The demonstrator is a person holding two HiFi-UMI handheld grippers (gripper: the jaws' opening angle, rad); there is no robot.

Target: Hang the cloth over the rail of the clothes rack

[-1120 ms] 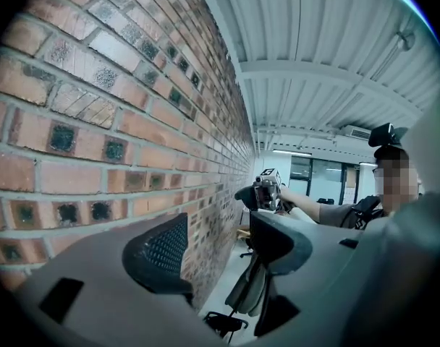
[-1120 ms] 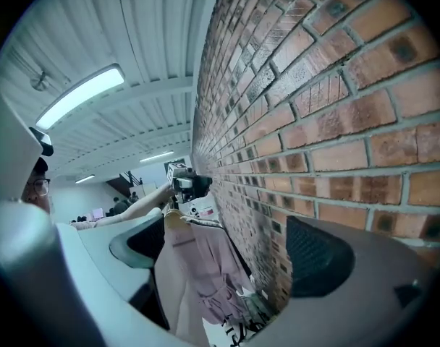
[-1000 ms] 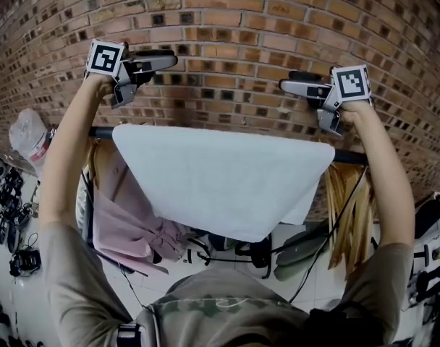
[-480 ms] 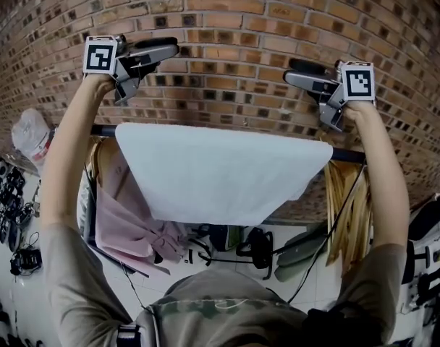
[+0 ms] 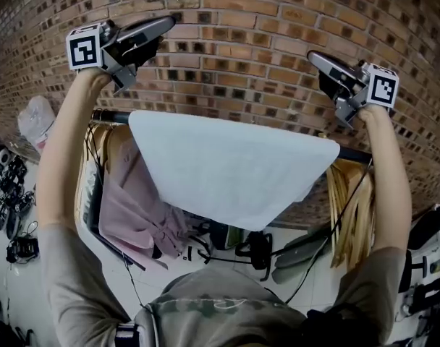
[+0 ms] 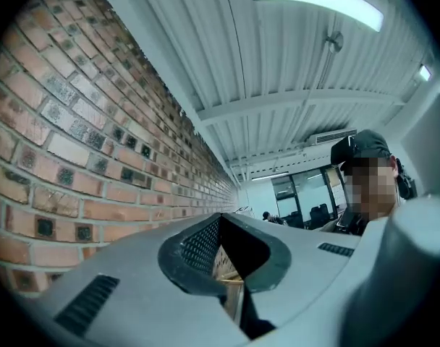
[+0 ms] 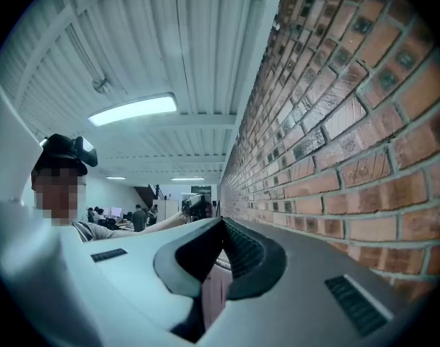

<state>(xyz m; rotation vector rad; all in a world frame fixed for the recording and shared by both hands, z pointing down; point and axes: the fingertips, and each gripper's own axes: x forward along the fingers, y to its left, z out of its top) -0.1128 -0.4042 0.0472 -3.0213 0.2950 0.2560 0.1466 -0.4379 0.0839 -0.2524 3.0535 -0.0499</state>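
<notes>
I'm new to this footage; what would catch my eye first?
A white cloth draped over the rail, centre frame. Above it, the left gripper and right gripper are raised against the brick wall, their jaws just closed on nothing.

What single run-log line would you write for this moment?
white rectangular cloth: draped over black metal rail | left gripper: fingers just closed, empty | right gripper: fingers just closed, empty

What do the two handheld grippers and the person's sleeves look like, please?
The left gripper and right gripper are grey, tapered shells with dark ribbed pads; each carries a white cube with black square markers. The person wears short grey-olive sleeves.
</notes>
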